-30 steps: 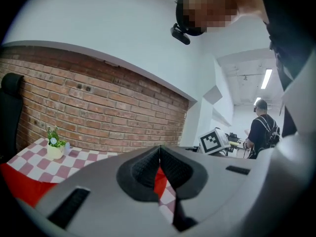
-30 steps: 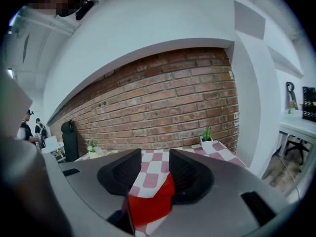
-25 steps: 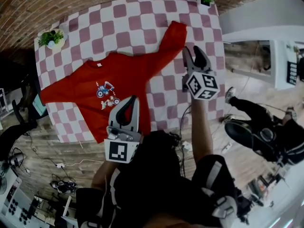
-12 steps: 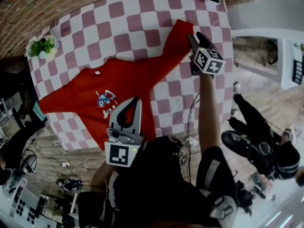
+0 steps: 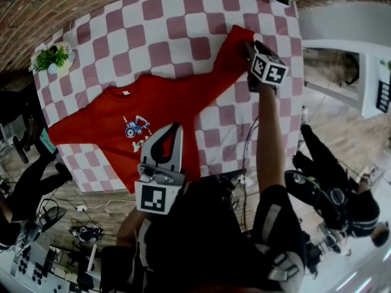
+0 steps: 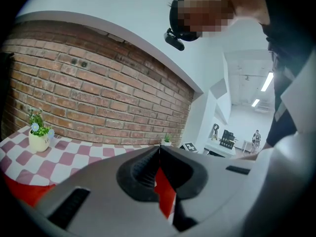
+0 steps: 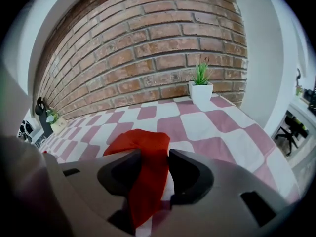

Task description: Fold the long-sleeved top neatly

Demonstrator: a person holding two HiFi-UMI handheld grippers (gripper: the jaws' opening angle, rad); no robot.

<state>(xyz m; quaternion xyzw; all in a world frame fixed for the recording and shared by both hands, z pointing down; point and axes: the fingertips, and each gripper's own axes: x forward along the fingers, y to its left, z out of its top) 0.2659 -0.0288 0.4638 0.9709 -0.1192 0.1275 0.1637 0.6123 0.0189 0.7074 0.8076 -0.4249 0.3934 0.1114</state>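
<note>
**Right gripper open over the sleeve, left gripper closed at the hem**

The red long-sleeved top (image 5: pixel 153 102) lies spread flat on the checked table (image 5: pixel 183 23), front side up, with a small printed picture on the chest.

The right gripper (image 5: pixel 253 45) is at the far end of an outstretched arm, tilted down over the sleeve (image 5: pixel 223 60) that runs up and away from the body of the top. In the right gripper view its jaws stand apart (image 7: pixel 154 153). The red sleeve (image 7: pixel 143 142) lies on the table between them, and its end reaches just past the fingertips. The pads do not press on the cloth, so this gripper is released. Beyond its tips, well apart, a small potted plant (image 7: pixel 200 85) stands against the brick wall (image 7: pixel 148 48).

The left gripper (image 5: pixel 173 127) is held close to the person, over the near hem of the top at the table's near edge. In the left gripper view its jaws meet at the tips (image 6: pixel 159 147): clenched. A strip of red shows through the hollow behind the closed tips; no cloth is seen pinched between the tips. Off to this gripper's left, a second potted plant (image 6: pixel 38 135) stands on the table.
</note>
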